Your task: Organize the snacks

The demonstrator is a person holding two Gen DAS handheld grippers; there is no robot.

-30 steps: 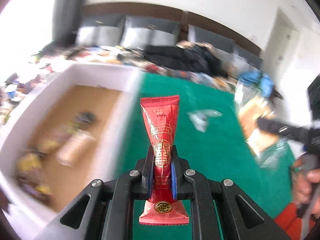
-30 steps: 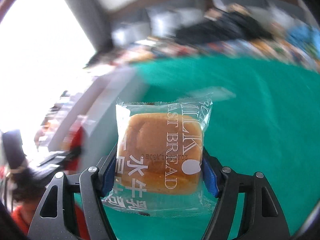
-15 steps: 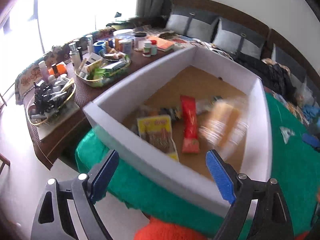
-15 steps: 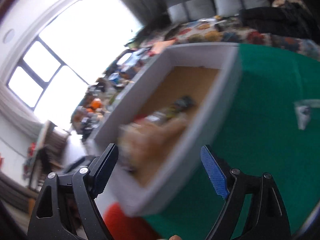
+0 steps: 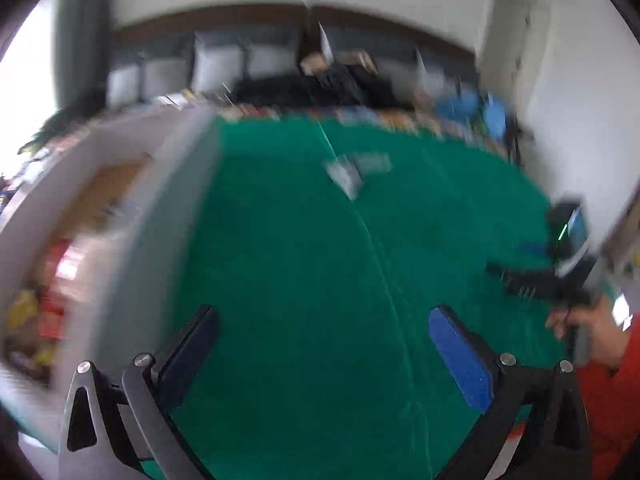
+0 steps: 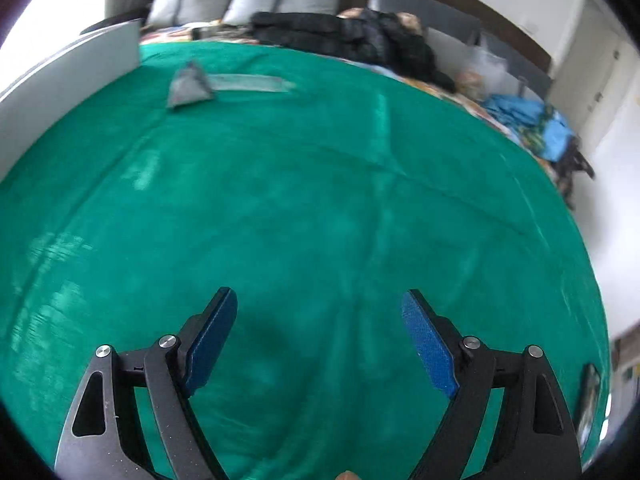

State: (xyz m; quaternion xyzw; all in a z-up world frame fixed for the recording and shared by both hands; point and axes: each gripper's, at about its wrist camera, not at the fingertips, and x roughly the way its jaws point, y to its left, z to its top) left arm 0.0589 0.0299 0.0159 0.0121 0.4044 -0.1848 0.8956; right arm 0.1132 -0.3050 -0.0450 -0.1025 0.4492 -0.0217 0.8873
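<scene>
My left gripper [image 5: 324, 316] hangs over the green cloth [image 5: 320, 280], its jaws opening wide with nothing between them. To its left stands the white box [image 5: 160, 208], with blurred snack packets [image 5: 48, 280] inside. A small clear packet [image 5: 352, 172] lies far out on the cloth. My right gripper [image 6: 320, 300] is open and empty above the green cloth [image 6: 300, 200]. In the right wrist view the grey packet [image 6: 188, 88] lies at the far left, near the box's white wall [image 6: 60, 84]. The right gripper's body and the hand holding it [image 5: 580, 320] show at the left wrist view's right edge.
A sofa with grey cushions [image 6: 248, 0] and a dark coat [image 6: 352, 36] runs along the far edge of the cloth. Blue fabric [image 6: 528, 120] lies at the far right. An orange sleeve [image 5: 612, 392] is at the lower right of the left wrist view.
The red packet left my left gripper and the bread left my right one; both dropped into the box. Both grippers opened, then swung from over the box to the green cloth.
</scene>
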